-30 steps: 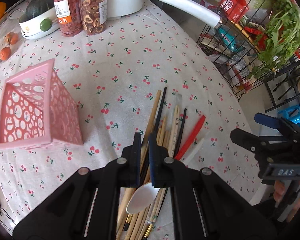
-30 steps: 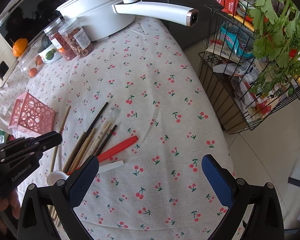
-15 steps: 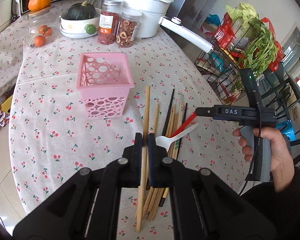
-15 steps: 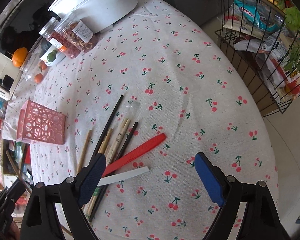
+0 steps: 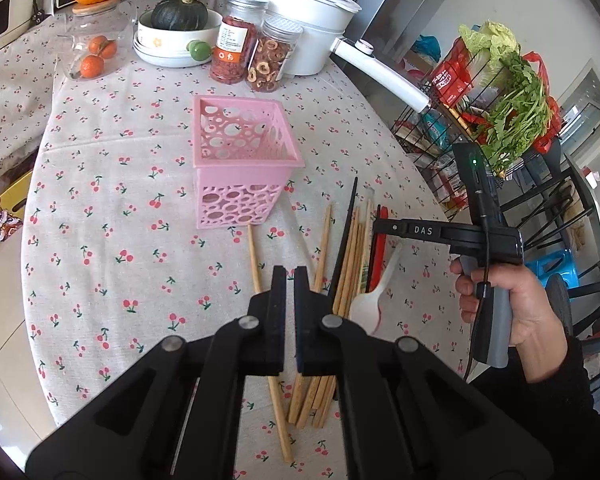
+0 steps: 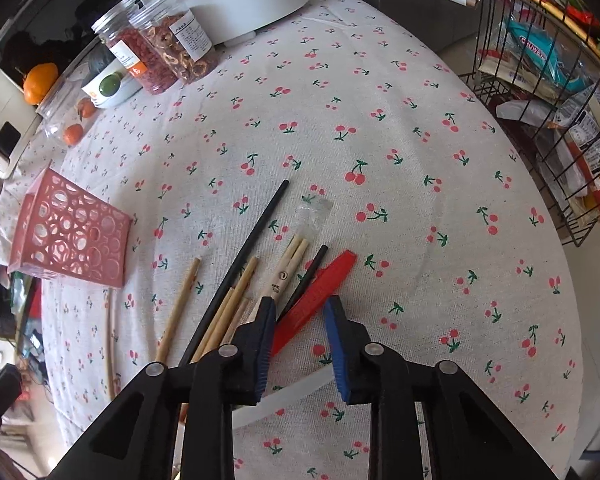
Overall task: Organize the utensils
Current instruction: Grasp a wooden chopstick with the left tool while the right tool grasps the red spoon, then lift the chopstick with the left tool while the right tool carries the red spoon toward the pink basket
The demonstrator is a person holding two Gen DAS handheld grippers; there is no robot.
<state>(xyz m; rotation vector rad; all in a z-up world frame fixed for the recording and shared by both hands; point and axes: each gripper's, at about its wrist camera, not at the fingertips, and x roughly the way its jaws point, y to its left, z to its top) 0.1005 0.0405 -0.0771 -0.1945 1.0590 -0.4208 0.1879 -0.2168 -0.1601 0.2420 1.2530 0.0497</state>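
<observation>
A pink perforated basket (image 5: 244, 148) stands upright on the cherry-print tablecloth; it also shows in the right wrist view (image 6: 70, 232). Several wooden and black chopsticks (image 5: 350, 248), a red utensil (image 6: 316, 300) and a white spoon (image 5: 370, 306) lie in a loose pile in front of it. One wooden chopstick (image 5: 260, 280) lies apart, to the left of the pile. My left gripper (image 5: 290, 276) is nearly shut and empty above that chopstick. My right gripper (image 6: 300, 312) is partly open and straddles the red utensil's near end.
Two jars (image 5: 252, 56), a white pot with a long handle (image 5: 300, 12), a bowl with a squash (image 5: 176, 28) and a glass jar of oranges (image 5: 96, 52) stand at the table's far side. A wire rack with greens (image 5: 500, 104) stands off the right edge.
The wooden chopstick that my left gripper held now lies on the table. My right gripper has narrowed and come down over the red utensil.
</observation>
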